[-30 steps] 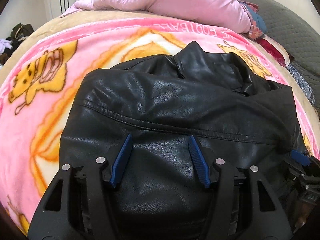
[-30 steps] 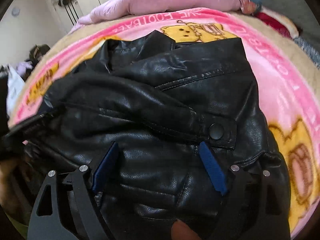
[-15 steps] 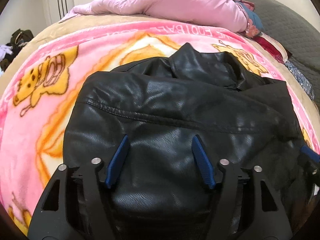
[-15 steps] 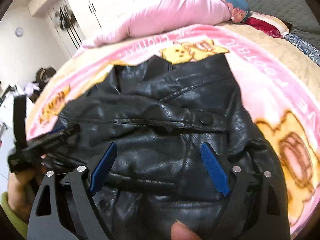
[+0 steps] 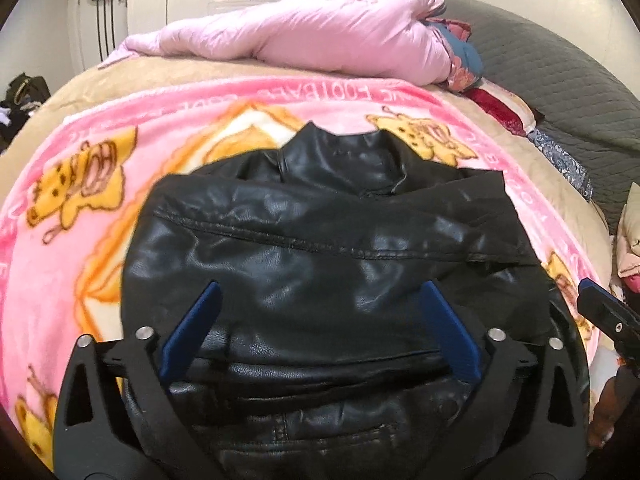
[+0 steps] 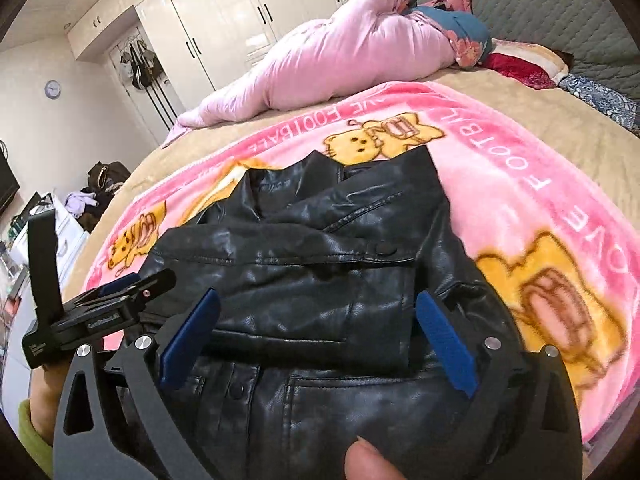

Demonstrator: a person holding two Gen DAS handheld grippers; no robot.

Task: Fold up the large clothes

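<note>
White wardrobe doors (image 6: 224, 20) are seen behind a bed. On its pink cartoon blanket (image 5: 80, 216) a black leather jacket (image 5: 320, 248) is laid folded. Above it the left gripper (image 5: 318, 312) and right gripper (image 6: 316, 320) are opening, nothing pinched.

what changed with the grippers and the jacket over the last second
Both hand-held grippers pulled up and back from the jacket, so more of the blanket shows. The left hand-held gripper and right hand-held gripper are opening their jaws wide, with nothing pinched between them. The jacket stays folded on the blanket, collar away from the cameras, and the pink quilt has not moved.
</note>
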